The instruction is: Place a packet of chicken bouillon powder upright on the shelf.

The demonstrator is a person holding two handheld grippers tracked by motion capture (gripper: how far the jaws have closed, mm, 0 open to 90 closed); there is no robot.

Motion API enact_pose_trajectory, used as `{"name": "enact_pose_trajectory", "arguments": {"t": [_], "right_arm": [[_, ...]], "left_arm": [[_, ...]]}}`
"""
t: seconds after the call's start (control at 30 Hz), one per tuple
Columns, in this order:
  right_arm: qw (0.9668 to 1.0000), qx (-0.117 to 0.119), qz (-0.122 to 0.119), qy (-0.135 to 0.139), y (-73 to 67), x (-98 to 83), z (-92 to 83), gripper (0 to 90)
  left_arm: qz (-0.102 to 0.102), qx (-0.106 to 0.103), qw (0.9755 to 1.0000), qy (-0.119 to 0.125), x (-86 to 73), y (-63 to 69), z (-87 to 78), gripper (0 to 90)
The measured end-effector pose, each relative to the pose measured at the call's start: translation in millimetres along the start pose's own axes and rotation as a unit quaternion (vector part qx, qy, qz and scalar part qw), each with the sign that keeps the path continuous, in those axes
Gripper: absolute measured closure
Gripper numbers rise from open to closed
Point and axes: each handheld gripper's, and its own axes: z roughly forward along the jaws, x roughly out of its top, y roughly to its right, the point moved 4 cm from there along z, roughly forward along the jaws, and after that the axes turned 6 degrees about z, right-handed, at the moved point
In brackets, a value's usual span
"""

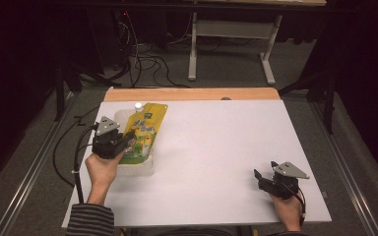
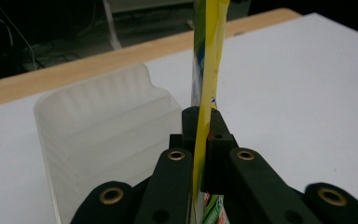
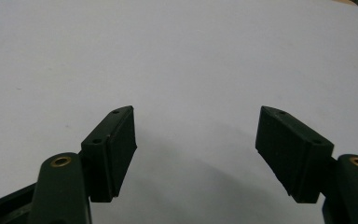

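The left gripper (image 2: 204,135) has its fingers (image 2: 216,144) clenched on the edge of a yellow pouch (image 1: 142,132), which stands on edge between them, just beside a clear tray (image 2: 98,121) to their left. Well apart on the white surface (image 1: 216,147), the right gripper (image 3: 196,149) rests with fingers (image 3: 112,149) spread wide, nothing between them.

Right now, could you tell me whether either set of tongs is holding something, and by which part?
The left tongs pinch the yellow spouted pouch by its thin side edge, above the white plastic tray. The right tongs are open, holding nothing.
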Motion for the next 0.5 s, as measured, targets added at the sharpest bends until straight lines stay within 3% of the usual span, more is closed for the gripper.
{"name": "enact_pose_trajectory", "arguments": {"t": [0.17,0.5], "right_arm": [[1.0,0.0,0.002,0.002,0.5,0.0,-0.5,29.2],[1.0,0.0,0.0,0.003,0.2,0.0,-0.5,29.3]], "left_arm": [[-0.002,0.0,0.9999,0.012,-9.9,0.0,0.7,89.8],[0.0,0.001,0.9997,-0.024,-18.7,-0.1,-8.4,87.9]]}}
